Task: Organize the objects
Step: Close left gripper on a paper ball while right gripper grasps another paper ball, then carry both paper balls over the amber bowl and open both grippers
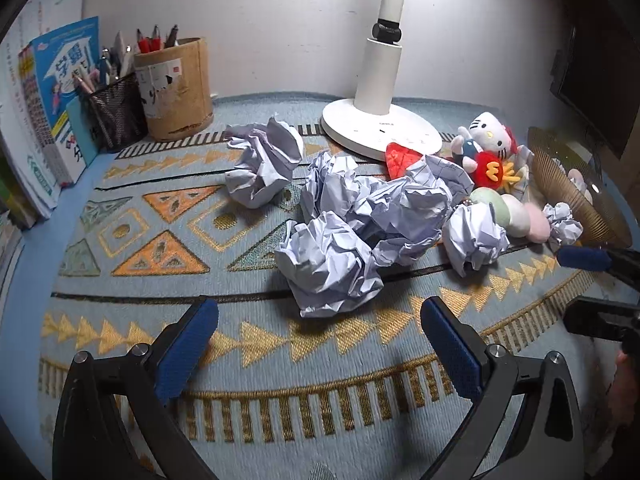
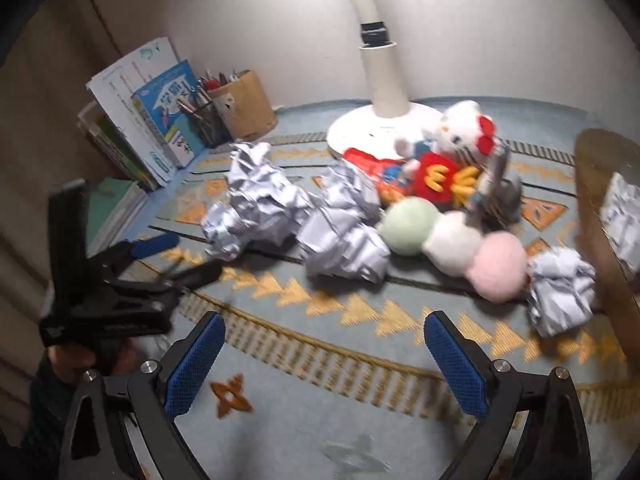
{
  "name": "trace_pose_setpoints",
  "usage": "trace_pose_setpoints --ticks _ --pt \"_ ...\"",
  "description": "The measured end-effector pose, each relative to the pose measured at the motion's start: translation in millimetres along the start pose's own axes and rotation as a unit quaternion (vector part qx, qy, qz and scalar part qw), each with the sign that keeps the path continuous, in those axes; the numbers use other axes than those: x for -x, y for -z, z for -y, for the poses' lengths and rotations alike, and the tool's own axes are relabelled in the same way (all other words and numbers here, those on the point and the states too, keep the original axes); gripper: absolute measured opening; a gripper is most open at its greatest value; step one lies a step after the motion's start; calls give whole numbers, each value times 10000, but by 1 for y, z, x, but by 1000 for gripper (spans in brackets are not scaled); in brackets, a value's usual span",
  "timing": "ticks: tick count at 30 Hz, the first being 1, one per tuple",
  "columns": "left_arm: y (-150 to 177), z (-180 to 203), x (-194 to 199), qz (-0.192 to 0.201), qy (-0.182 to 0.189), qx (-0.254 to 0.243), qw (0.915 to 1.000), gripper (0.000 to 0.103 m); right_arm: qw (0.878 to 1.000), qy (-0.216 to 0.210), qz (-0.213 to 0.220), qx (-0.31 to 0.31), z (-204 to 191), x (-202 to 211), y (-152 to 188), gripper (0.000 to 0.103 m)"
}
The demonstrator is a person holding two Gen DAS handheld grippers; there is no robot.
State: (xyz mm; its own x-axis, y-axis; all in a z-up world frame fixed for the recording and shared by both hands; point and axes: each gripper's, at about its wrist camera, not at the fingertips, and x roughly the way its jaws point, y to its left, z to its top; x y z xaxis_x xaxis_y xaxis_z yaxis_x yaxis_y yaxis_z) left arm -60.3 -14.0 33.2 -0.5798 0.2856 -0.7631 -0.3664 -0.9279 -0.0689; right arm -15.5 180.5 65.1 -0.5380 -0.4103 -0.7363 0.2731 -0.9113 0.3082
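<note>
Left gripper (image 1: 320, 320) gaped wide, empty, below centre-frame crumpled white paper ball (image 1: 328, 264); right gripper (image 2: 324, 334) gaped wide, empty, on patterned blue mat (image 2: 280, 420).

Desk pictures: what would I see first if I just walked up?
Probably the crumpled paper balls heaped mid-desk on the patterned mat, right ahead of the open left claw. Next, the white kitty plush by the lamp base, with a green, white and pink plush in front of it.
</note>
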Motion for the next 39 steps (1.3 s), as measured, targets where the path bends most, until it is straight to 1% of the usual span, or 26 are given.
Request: trace_pose_setpoints --ticks 3,5,6,7,8,9,11,12,13,14,15,17,19,21,22,23,24,26,28,29,31,33,35,37,38,39 --pt "-3 -1 -12 -23 -33 -190 9998 100 9998 -165 -125 74 -19 -26 -30 100" --pt "-2 -5 -16 -81 88 -100 9999 99 9989 -282 -319 177 -30 -48 -44 100" --pt "-2 -7 -16 -102 195 -49 9997 98 9987 -252 -390 225 -34 -58 -49 100" --pt "-3 -8 -15 -72 274 -28 9996 98 9987 -109 -429 249 -36 -66 -53 100" --pt "-4 -8 -14 -30 326 -34 9995 98 9985 86 -477 266 -37 -74 -55 96" --pt "-5 -7 -14 -16 366 -62 9993 98 9982 189 -485 301 -38 -79 -57 91" --pt "-10 -4 -19 -61 381 -107 9992 90 9981 159 -394 442 -41 -80 -60 66" --pt "-13 -2 -24 -144 351 -113 9992 77 9980 111 -383 482 -41 -79 -61 60" --pt "-15 1 -29 -257 354 -125 9990 65 9978 89 -415 501 -40 -79 -61 51" --pt "-16 4 -30 -211 256 -211 9992 64 9974 209 -414 557 -41 -78 -60 50" --pt "-16 8 -30 -229 261 -299 9989 55 9966 336 -395 638 -42 -77 -59 48" --pt "-11 10 -25 -182 258 -336 9989 52 9970 286 -305 650 -40 -69 -56 43" --pt "-4 7 -14 -118 318 -190 9992 52 9986 91 2 521 -38 -48 -55 43" --pt "6 1 4 50 344 135 9993 52 9981 -123 397 464 -38 -15 -54 43" --pt "14 -2 16 170 474 380 9980 52 9967 -223 598 495 -40 4 -51 43" --pt "22 -3 27 297 691 599 9954 52 9949 -273 806 547 -41 24 -45 43" --pt "29 -2 35 395 874 737 9927 52 9933 -237 970 586 -41 42 -37 43" --pt "39 9 49 512 918 821 9911 52 9917 -98 1126 613 -36 71 -15 44" --pt "45 25 57 533 1055 816 9896 52 9923 29 1103 567 -22 89 17 44" --pt "47 34 57 529 1141 819 9887 52 9927 162 1063 543 -14 94 35 45" --pt "51 55 60 601 1282 813 9866 52 9943 429 875 433 6 93 66 45" --pt "51 76 54 552 1368 789 9859 52 9968 444 638 185 28 84 84 45" --pt "47 94 44 469 1288 708 9880 52 9974 444 541 164 45 80 94 45" --pt "48 106 37 482 1176 654 9897 52 9968 699 312 219 53 77 100 48" --pt "49 109 33 452 1073 642 9911 52 9973 675 162 219 58 78 104 52" --pt "50 112 32 415 934 602 9929 52 9983 554 49 197 62 80 109 55"
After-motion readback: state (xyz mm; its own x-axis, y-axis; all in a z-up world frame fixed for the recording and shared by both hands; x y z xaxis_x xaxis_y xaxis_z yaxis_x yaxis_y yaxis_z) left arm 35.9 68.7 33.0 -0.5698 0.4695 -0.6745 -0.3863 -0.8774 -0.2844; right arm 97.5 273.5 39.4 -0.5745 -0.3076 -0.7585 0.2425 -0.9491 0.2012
